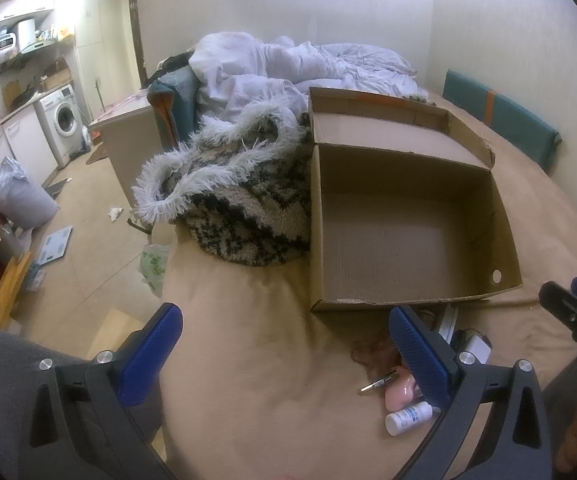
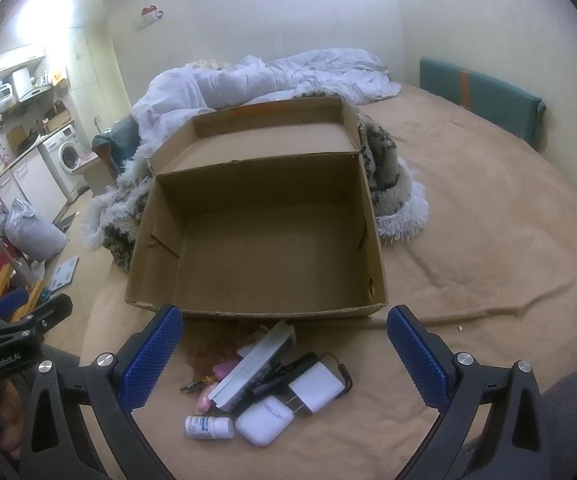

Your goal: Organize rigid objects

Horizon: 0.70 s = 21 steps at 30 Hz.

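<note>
An open, empty cardboard box (image 2: pixel 256 256) (image 1: pixel 404 236) sits on a tan bed cover. Just in front of it lies a small pile: a white earbud case (image 2: pixel 264 420), a white charger plug (image 2: pixel 318 388) with a black cable, a small white bottle (image 2: pixel 208 427) (image 1: pixel 408 418), a long white and grey flat item (image 2: pixel 254 364), a pink item (image 2: pixel 224 370) (image 1: pixel 400 394) and a small metal piece (image 2: pixel 196 383) (image 1: pixel 378 383). My right gripper (image 2: pixel 284 344) stands open above the pile. My left gripper (image 1: pixel 284 340) stands open to the left of the pile, over bare cover.
A shaggy black and white throw (image 1: pixel 240 196) presses against the box's left side, with a rumpled white duvet (image 1: pixel 288 68) behind. The bed's left edge drops to a floor with bags and a scale. A teal headboard (image 2: pixel 484 100) lines the right. A bent knee in grey fabric (image 1: pixel 4 380) shows low left.
</note>
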Tool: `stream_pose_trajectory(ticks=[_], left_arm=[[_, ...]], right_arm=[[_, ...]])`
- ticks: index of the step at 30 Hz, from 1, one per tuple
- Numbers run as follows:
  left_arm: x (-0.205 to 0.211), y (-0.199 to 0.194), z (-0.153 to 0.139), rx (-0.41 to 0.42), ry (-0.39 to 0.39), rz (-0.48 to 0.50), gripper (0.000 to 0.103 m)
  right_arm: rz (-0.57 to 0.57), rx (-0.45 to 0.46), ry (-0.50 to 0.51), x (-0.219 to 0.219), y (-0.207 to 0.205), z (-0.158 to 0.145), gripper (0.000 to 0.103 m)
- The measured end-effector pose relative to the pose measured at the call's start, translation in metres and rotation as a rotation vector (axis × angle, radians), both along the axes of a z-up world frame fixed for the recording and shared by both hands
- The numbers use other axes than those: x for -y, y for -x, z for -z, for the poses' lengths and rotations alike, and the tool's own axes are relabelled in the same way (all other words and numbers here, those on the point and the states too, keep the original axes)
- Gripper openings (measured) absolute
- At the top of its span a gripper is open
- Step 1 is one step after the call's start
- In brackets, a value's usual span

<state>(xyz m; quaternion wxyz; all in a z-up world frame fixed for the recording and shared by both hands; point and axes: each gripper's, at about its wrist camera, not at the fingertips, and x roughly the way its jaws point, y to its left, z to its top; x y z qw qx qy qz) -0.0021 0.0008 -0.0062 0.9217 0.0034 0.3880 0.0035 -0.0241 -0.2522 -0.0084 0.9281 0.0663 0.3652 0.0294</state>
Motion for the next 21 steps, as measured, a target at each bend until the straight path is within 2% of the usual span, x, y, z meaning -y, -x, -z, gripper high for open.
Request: stream_pose_trajectory(ticks=[21], left_arm=[[-0.0001,-0.0001,-0.0006,-0.005,0.0,0.0,0.103]], right_arm=[[-0.002,-0.003,0.003,-0.0013,-0.0003,-0.0001,0.103]])
